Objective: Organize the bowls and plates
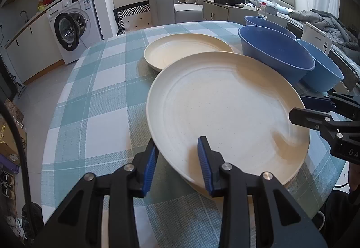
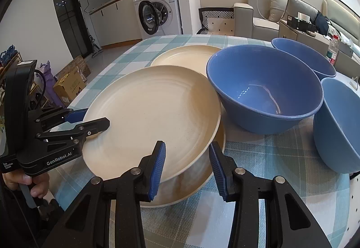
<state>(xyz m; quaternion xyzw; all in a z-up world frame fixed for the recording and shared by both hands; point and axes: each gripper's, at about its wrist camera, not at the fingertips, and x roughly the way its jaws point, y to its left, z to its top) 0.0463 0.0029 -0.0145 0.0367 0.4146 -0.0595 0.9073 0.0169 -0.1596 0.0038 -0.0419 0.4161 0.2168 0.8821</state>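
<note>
A large cream plate (image 1: 225, 108) (image 2: 153, 108) lies tilted on top of a second cream plate (image 2: 195, 180) on the checked tablecloth. My left gripper (image 1: 178, 143) (image 2: 96, 116) is shut on its left rim, one finger over the inside and one outside. My right gripper (image 2: 187, 146) (image 1: 297, 105) grips the opposite rim the same way. A third cream plate (image 1: 186, 48) (image 2: 186, 54) sits farther back. Three blue bowls stand to the right: a middle one (image 1: 274, 52) (image 2: 263, 88), a far one (image 1: 270, 25) (image 2: 303, 54) and a near one (image 1: 321, 68) (image 2: 337, 124).
The round table (image 1: 94, 95) drops off to the floor on the left. A person's hand (image 2: 29, 182) holds the left gripper's handle. Behind are a washing machine (image 1: 74, 27), a grey sofa (image 1: 180, 0), boxes and a water bottle (image 2: 333, 50).
</note>
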